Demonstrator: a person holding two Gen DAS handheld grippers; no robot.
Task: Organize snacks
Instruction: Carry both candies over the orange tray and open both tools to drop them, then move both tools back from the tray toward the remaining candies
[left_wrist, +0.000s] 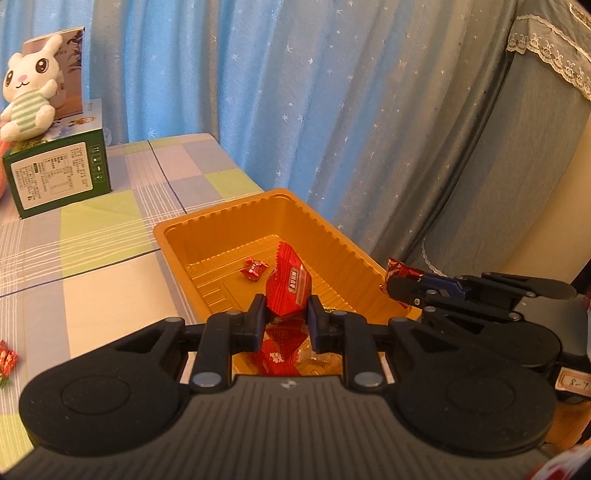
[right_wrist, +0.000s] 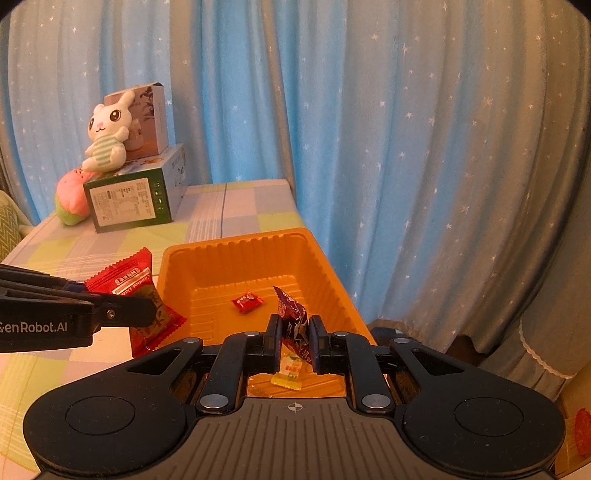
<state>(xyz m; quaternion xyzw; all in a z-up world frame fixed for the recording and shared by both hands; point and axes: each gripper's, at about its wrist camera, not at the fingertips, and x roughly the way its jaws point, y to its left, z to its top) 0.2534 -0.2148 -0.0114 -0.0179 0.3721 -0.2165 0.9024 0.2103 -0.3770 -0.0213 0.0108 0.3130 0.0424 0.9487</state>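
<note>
Left claw clenches a big red foil snack packet, right claw a dark purple-red wrapped candy; the orange ribbed plastic tray lies directly below-ahead of both.

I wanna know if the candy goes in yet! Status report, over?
Left gripper shut on red snack packet. Right gripper shut on dark candy wrapper. Both at orange tray, one small red candy inside. Nothing blocking.
</note>
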